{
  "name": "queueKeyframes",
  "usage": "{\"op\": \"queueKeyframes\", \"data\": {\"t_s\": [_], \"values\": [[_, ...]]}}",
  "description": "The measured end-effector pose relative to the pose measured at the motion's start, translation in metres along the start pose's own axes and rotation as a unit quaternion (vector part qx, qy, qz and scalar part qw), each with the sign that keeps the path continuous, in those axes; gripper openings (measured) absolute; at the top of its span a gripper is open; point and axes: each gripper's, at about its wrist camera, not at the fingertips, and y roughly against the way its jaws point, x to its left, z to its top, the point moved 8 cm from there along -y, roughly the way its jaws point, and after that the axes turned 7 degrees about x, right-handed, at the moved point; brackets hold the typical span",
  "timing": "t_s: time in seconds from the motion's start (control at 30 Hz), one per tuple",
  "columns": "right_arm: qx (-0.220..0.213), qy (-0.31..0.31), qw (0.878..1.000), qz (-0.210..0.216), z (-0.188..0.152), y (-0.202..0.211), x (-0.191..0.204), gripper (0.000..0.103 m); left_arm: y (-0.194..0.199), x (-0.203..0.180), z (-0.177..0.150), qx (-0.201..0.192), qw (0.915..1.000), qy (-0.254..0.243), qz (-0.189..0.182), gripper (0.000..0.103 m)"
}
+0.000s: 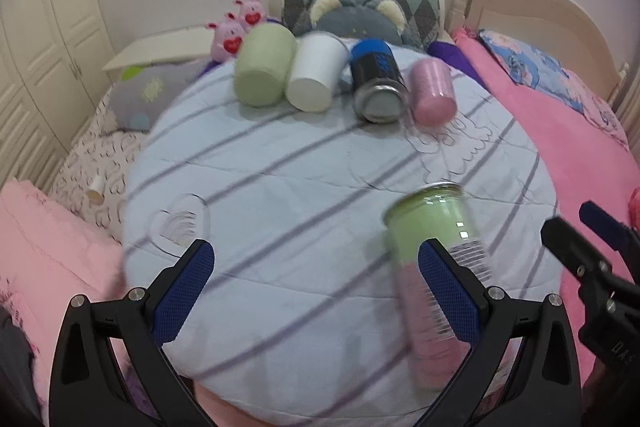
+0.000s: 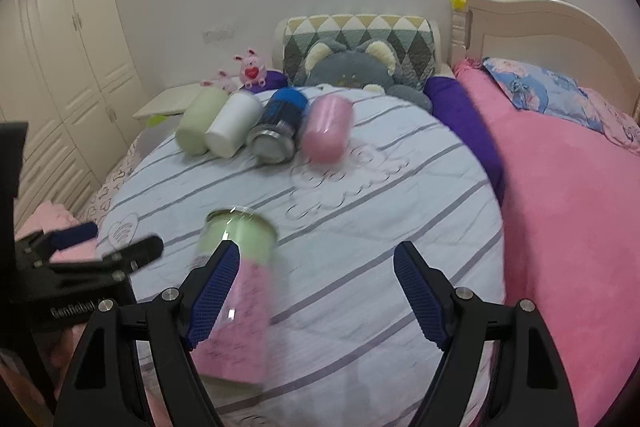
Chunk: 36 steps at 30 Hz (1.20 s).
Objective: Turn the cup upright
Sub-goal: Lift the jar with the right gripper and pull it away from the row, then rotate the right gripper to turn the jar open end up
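A green and pink cup lies blurred on its side on the striped round cushion, its open rim pointing away from me. It sits by the right finger of my open left gripper. In the right wrist view the same cup lies by the left finger of my open right gripper. Neither gripper holds it. Several more cups lie on their sides at the cushion's far edge: pale green, white, blue and black and pink.
A pink blanket covers the bed to the right. A grey plush cushion and patterned pillow sit behind the cups. Pink plush toys stand at the back left. White wardrobes line the left wall.
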Motion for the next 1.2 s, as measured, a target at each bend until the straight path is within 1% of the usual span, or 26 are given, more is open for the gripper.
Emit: {"op": "queueKeyframes", "data": {"t_s": [0.13, 0.2, 0.27, 0.43, 0.5, 0.63, 0.77, 0.87, 0.93, 0.97, 1.0, 1.03, 1.07, 1.1, 1.13, 1.17, 1.2], "values": [[0.002, 0.007, 1.000, 0.005, 0.010, -0.006, -0.017, 0.081, -0.013, -0.021, 0.002, 0.026, 0.9996, 0.015, -0.002, 0.103], [0.008, 0.012, 1.000, 0.011, 0.015, -0.013, -0.024, 0.081, -0.016, -0.031, 0.005, 0.029, 0.9992, 0.025, -0.005, 0.103], [0.014, 0.016, 1.000, 0.017, 0.018, -0.020, -0.030, 0.081, -0.019, -0.038, 0.008, 0.033, 0.9989, 0.032, 0.001, 0.103], [0.031, 0.018, 0.999, 0.037, 0.024, -0.038, -0.048, 0.081, -0.027, -0.050, 0.012, 0.053, 0.9972, 0.050, 0.018, 0.103], [0.040, 0.022, 0.998, 0.045, 0.027, -0.047, -0.054, 0.081, -0.035, -0.054, 0.012, 0.067, 0.9960, 0.054, 0.026, 0.103], [0.058, 0.028, 0.997, 0.052, 0.031, -0.063, -0.065, 0.081, -0.044, -0.058, 0.010, 0.085, 0.9934, 0.075, 0.018, 0.103], [0.069, 0.047, 0.995, 0.056, 0.033, -0.076, -0.072, 0.081, -0.052, -0.065, 0.009, 0.101, 0.9914, 0.078, 0.029, 0.103], [0.067, 0.058, 0.995, 0.050, 0.035, -0.083, -0.077, 0.081, -0.064, -0.070, 0.007, 0.126, 0.9879, 0.086, 0.029, 0.103], [0.071, 0.058, 0.994, 0.056, 0.034, -0.089, -0.080, 0.081, -0.073, -0.070, 0.004, 0.148, 0.9830, 0.105, 0.029, 0.103], [0.074, 0.057, 0.994, 0.060, 0.034, -0.091, -0.082, 0.081, -0.077, -0.069, 0.002, 0.160, 0.9795, 0.120, 0.022, 0.103], [0.078, 0.057, 0.993, 0.064, 0.032, -0.095, -0.083, 0.081, -0.084, -0.070, -0.001, 0.178, 0.9740, 0.140, 0.002, 0.102], [0.084, 0.058, 0.993, 0.066, 0.030, -0.099, -0.084, 0.081, -0.087, -0.069, -0.003, 0.187, 0.9708, 0.150, -0.011, 0.102], [0.087, 0.058, 0.992, 0.066, 0.029, -0.101, -0.085, 0.081, -0.089, -0.068, -0.004, 0.193, 0.9678, 0.160, -0.019, 0.101], [0.090, 0.058, 0.992, 0.065, 0.027, -0.104, -0.087, 0.081, -0.089, -0.066, -0.005, 0.191, 0.9664, 0.171, -0.022, 0.100], [0.092, 0.057, 0.992, 0.065, 0.026, -0.107, -0.089, 0.081, -0.087, -0.063, -0.006, 0.183, 0.9660, 0.181, -0.020, 0.094], [0.094, 0.055, 0.992, 0.065, 0.026, -0.108, -0.089, 0.081, -0.085, -0.060, -0.006, 0.179, 0.9657, 0.187, -0.016, 0.084], [0.096, 0.053, 0.992, 0.067, 0.025, -0.109, -0.091, 0.081, -0.082, -0.059, -0.006, 0.172, 0.9663, 0.191, -0.014, 0.078]]}}
